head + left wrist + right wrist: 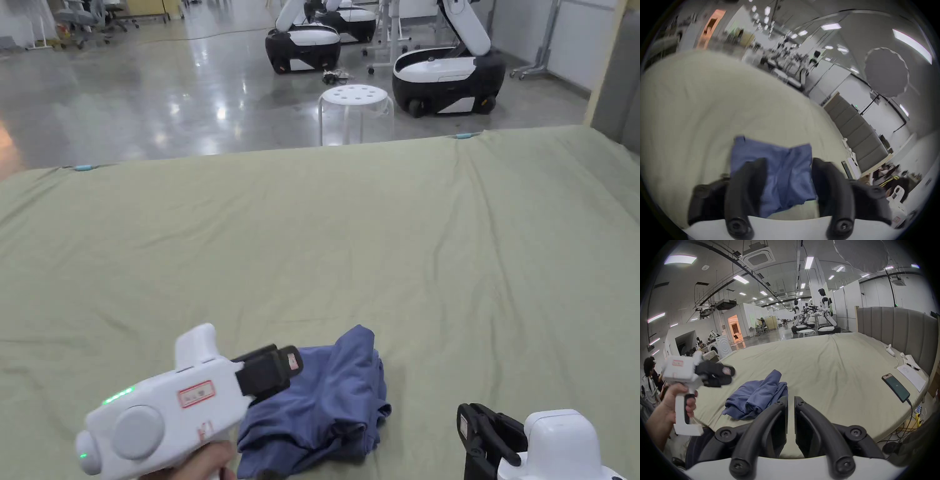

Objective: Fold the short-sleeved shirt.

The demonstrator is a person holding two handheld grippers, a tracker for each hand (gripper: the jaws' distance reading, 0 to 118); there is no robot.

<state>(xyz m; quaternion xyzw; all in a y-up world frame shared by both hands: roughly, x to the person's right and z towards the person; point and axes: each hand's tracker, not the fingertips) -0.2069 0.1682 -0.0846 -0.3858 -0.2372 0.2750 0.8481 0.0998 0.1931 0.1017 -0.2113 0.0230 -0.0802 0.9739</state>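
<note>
Two grippers, neither holding cloth. My left gripper (788, 175) hovers with jaws apart, the crumpled blue shirt (325, 400) just ahead between them, I judge to seize an edge. My right gripper (791, 404), jaws nearly together, waits right of it.

Head cam above — shirt (325, 400) shared

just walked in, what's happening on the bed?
A person holds a handheld gripper in each hand over a crumpled blue short-sleeved shirt lying on the pale green bedsheet. The left gripper hovers open above the shirt; the right gripper is shut and empty beside it. Folding hasn't begun.
</note>
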